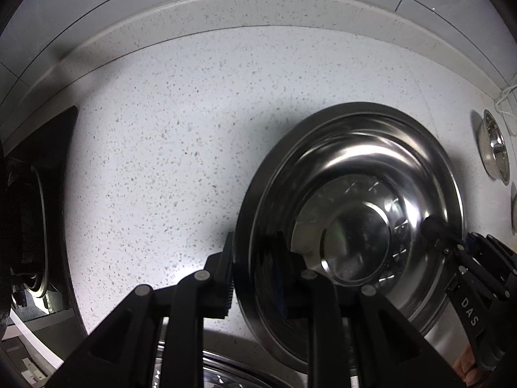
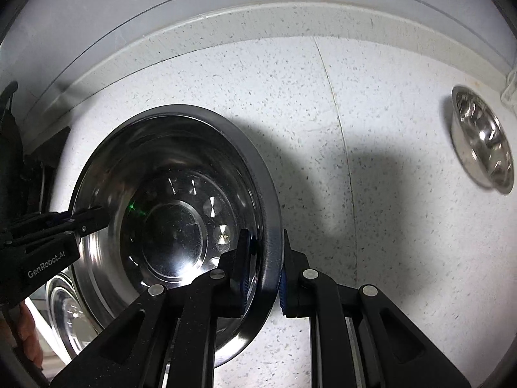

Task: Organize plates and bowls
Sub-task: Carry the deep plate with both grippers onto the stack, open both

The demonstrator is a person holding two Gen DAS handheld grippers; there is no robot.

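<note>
A large steel bowl (image 1: 365, 194) is held above the speckled counter by both grippers. My left gripper (image 1: 255, 278) is shut on its left rim, one finger inside and one outside. My right gripper (image 2: 263, 274) is shut on its right rim (image 2: 271, 226) the same way. Each gripper shows in the other's view: the right one (image 1: 452, 242) and the left one (image 2: 80, 223). A second steel bowl (image 2: 64, 310) lies below the held one, by the counter's front edge. A small steel bowl (image 2: 484, 139) sits far right, also in the left wrist view (image 1: 494, 145).
The speckled white counter (image 1: 168, 148) ends at a raised backsplash ledge (image 2: 226, 29) and tiled wall. A black stove top (image 1: 35, 200) lies at the left. Another steel rim (image 1: 514, 210) peeks in at the right edge.
</note>
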